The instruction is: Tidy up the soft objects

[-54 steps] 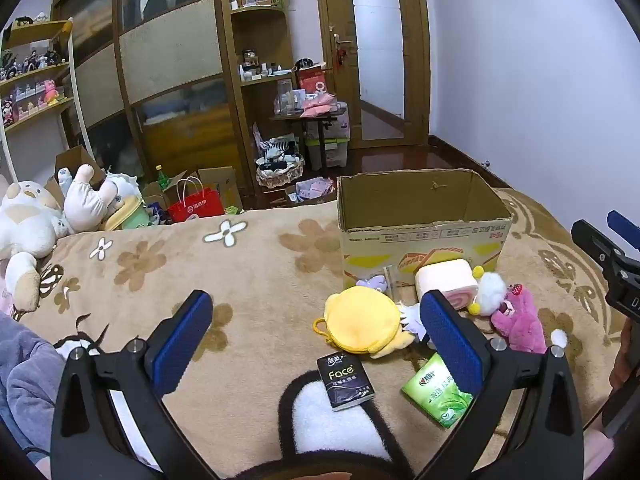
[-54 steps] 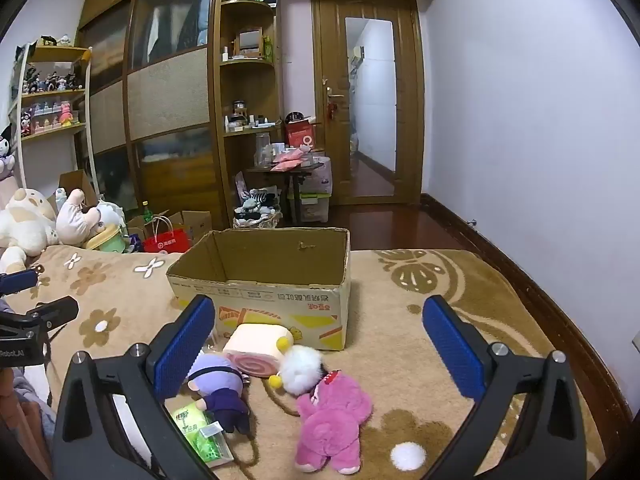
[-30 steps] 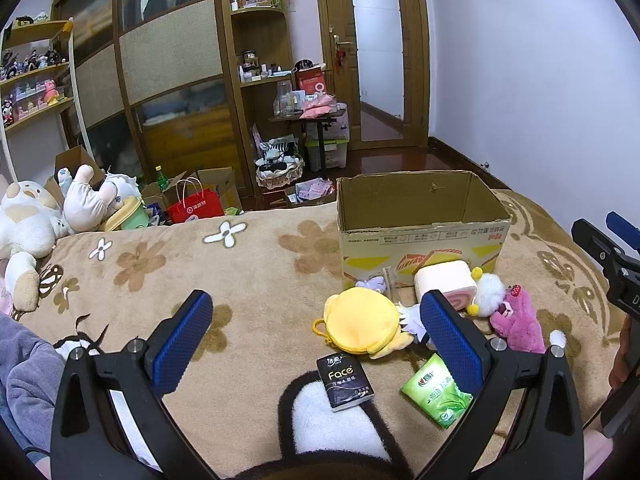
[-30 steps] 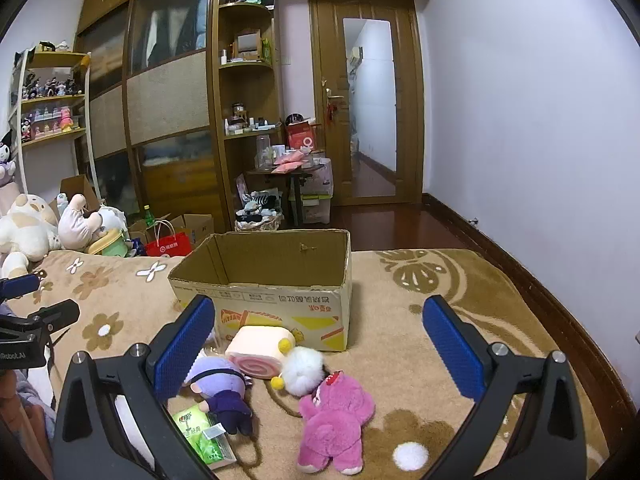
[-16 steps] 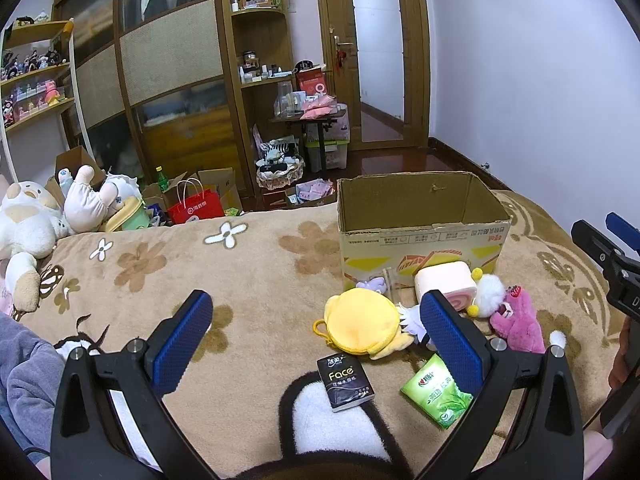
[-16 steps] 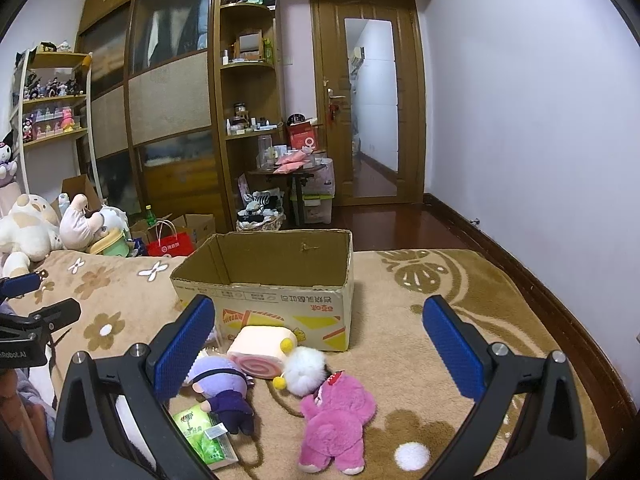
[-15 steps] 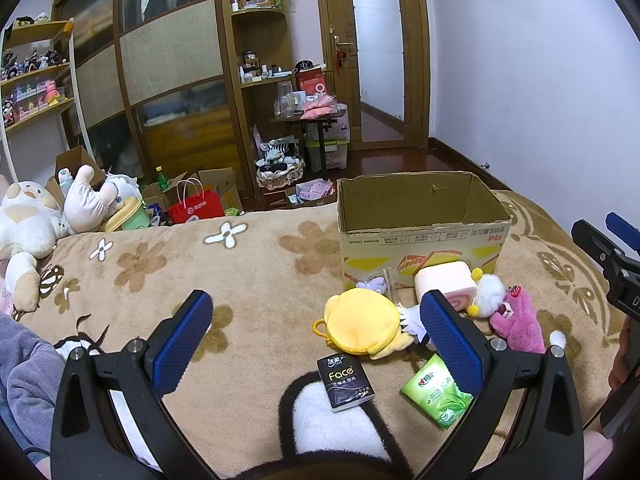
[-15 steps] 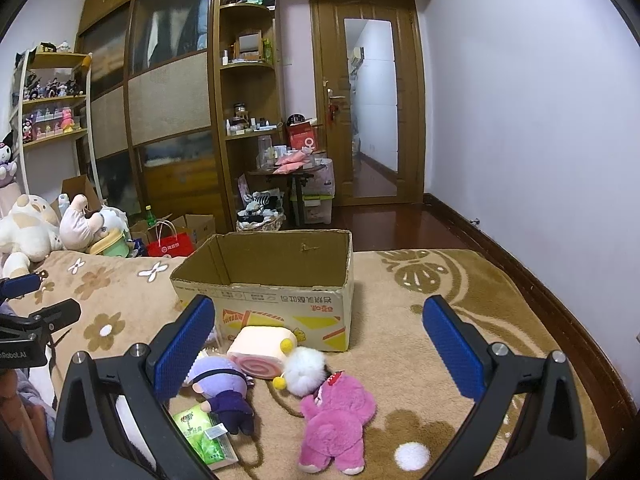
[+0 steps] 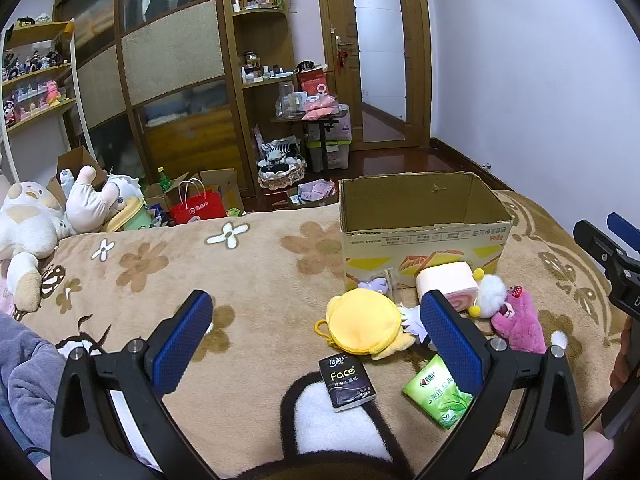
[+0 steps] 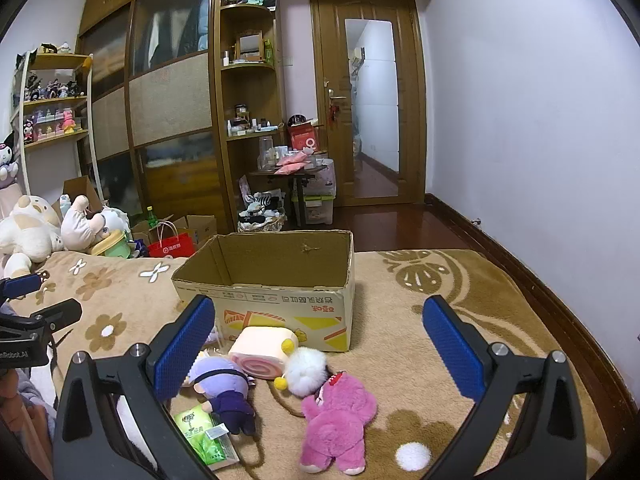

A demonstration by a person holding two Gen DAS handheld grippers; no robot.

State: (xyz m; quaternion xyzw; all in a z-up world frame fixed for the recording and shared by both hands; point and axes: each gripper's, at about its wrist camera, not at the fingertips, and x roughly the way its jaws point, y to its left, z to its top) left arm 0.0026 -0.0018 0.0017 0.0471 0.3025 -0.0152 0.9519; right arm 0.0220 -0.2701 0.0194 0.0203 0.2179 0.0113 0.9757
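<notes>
An open, empty cardboard box (image 9: 424, 232) (image 10: 280, 300) stands on the tan blanket. In front of it lie a pink roll plush (image 10: 262, 350) (image 9: 446, 282), a white pompom plush (image 10: 306, 366), a pink bear plush (image 10: 340, 416) (image 9: 518, 322), a purple-haired doll (image 10: 224, 384) and a yellow round plush (image 9: 364, 326). My left gripper (image 9: 316, 344) is open and empty, above the blanket left of the toys. My right gripper (image 10: 318, 344) is open and empty, above the toys in front of the box.
A black tissue pack (image 9: 347, 378) and a green tissue pack (image 9: 438, 390) (image 10: 204, 432) lie near the toys. Large plush animals (image 9: 36, 216) lie at the blanket's far left. Beyond the bed are a red bag (image 9: 198, 208), boxes, shelves and a door.
The right wrist view has shifted very slightly, with the box and toys a bit higher and further right in frame. The left gripper has stayed still. Both stay open.
</notes>
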